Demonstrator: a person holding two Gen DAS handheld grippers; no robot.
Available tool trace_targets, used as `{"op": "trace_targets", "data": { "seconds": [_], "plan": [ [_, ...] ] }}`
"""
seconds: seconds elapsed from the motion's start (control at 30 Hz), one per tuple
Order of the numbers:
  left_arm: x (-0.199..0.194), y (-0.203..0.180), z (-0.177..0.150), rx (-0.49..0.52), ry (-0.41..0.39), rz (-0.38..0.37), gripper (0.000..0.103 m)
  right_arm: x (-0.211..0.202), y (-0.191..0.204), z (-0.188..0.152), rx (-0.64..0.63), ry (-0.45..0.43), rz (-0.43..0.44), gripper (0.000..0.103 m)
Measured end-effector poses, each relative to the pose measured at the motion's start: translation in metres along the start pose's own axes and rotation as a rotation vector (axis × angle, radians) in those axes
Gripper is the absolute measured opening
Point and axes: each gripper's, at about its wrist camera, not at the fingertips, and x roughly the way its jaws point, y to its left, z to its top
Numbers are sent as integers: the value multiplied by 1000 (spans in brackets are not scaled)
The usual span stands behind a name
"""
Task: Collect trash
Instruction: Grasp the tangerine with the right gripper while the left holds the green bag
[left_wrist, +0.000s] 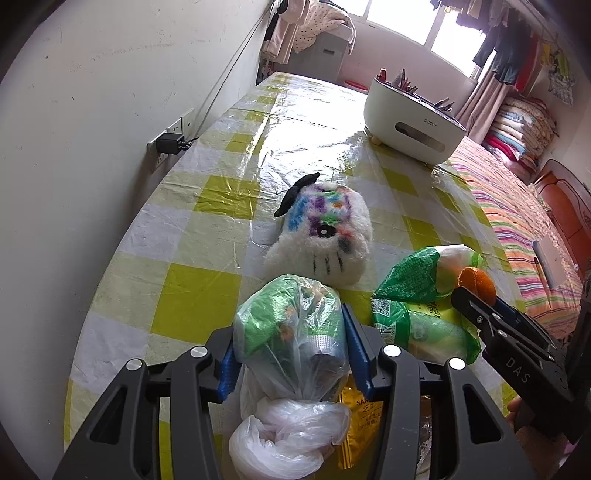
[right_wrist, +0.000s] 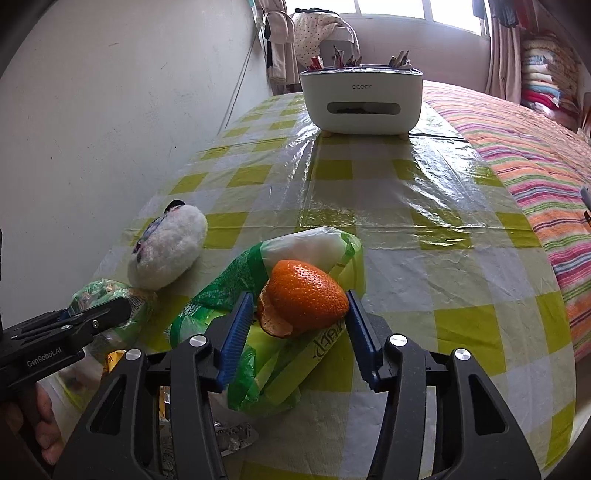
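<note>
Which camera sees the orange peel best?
The right wrist view: the bumpy orange peel fills the middle, held between the right hand-held gripper fingers. The left wrist view shows only a small bit behind that gripper.

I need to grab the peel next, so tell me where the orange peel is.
In the right wrist view, the orange peel sits between the right gripper fingers, above the green wrapper, right of the plush toy.

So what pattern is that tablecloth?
The tablecloth is yellow-green and white checks under clear plastic, shown best by the right wrist camera.
</note>
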Motion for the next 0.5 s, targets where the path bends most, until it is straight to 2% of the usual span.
{"op": "trace_targets", "data": {
  "seconds": [0.3,0.5],
  "plan": [
    [-28,-7,4,9,-102,-5,47,-11,-10,-3,16,-50,28,25],
    [-40,-13,4,4,-144,-30,47,-20,-15,-7,46,-58,55,19]
  ]
}}
